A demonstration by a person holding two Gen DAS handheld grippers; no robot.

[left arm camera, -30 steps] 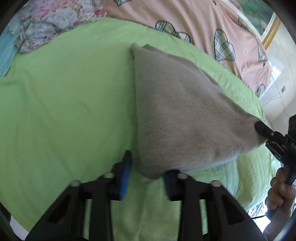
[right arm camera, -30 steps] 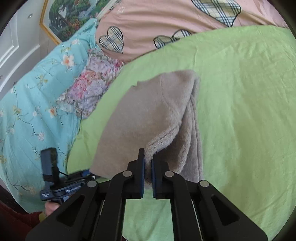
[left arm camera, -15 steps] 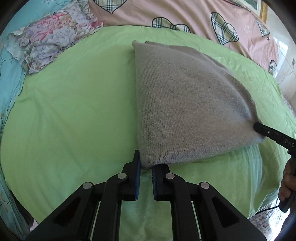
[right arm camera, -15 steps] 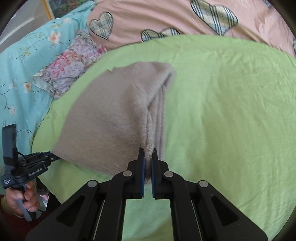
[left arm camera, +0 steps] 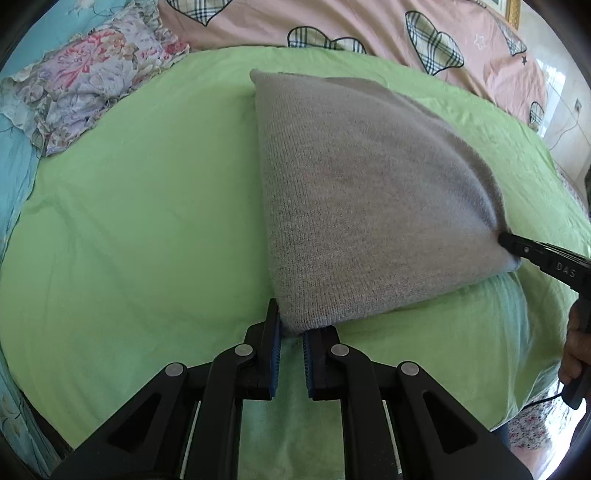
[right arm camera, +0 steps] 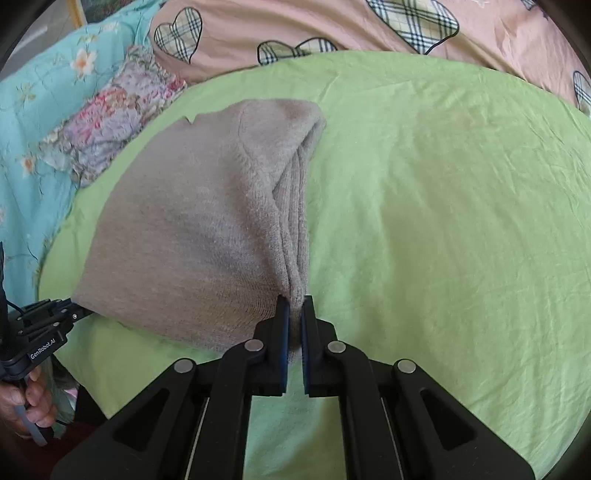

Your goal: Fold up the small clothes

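Note:
A grey knit garment [left arm camera: 369, 199] lies partly folded on the green sheet [left arm camera: 140, 221], its near edge lifted. My left gripper [left arm camera: 291, 325] is shut on its near left corner. My right gripper [right arm camera: 293, 306] is shut on the near right corner, where several folded layers [right arm camera: 291, 221] bunch together. The right gripper also shows at the right of the left wrist view [left arm camera: 532, 254], and the left gripper shows at the lower left of the right wrist view [right arm camera: 48, 317]. The garment [right arm camera: 192, 229] stretches between the two.
A pink quilt with plaid hearts [left arm camera: 369, 26] lies along the far side of the bed. A floral cloth [left arm camera: 85, 81] and a turquoise flowered cover [right arm camera: 40, 96] lie to the left. The bed edge runs close below both grippers.
My left gripper has shut on the garment's near left corner; it was open one second ago. Both grippers have pulled the near edge back toward me, flattening the garment.

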